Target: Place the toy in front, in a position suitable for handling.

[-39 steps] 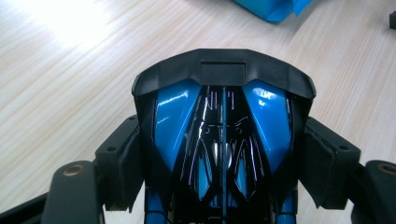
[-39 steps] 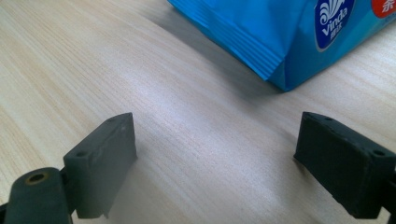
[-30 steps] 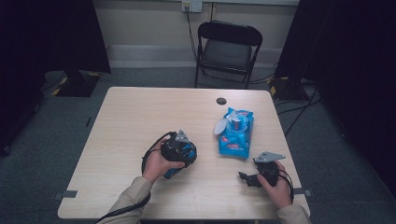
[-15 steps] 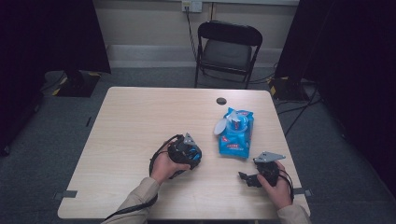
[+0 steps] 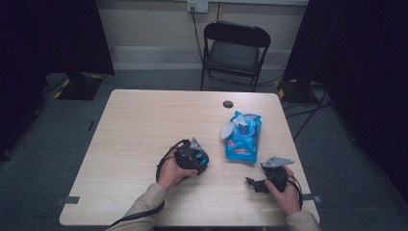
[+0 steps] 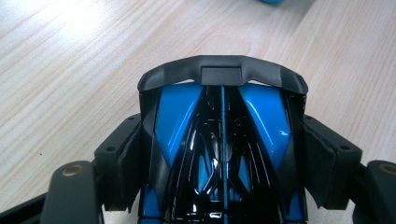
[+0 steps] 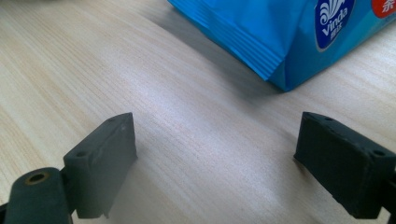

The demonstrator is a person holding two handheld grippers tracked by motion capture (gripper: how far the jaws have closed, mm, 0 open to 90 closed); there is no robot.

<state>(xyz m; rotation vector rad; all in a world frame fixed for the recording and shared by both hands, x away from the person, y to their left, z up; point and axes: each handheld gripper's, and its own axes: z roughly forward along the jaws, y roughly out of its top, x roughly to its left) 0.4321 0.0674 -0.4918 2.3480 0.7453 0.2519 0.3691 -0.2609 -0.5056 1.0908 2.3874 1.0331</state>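
Toy car [image 6: 219,140], blue and black, sits clamped in the left gripper [image 5: 192,156], its long axis along the jaws. Wipes pack [image 5: 242,136] lies just right of it on the worktop [image 5: 144,125]; right gripper [image 5: 257,184] rests wide, empty.

A glossy blue-and-black toy car [image 6: 222,154] sits between black jaws over a pale wood-grain table [image 5: 144,125]; nearby, a bright blue wipes pack [image 5: 243,137] carries white and red markings.
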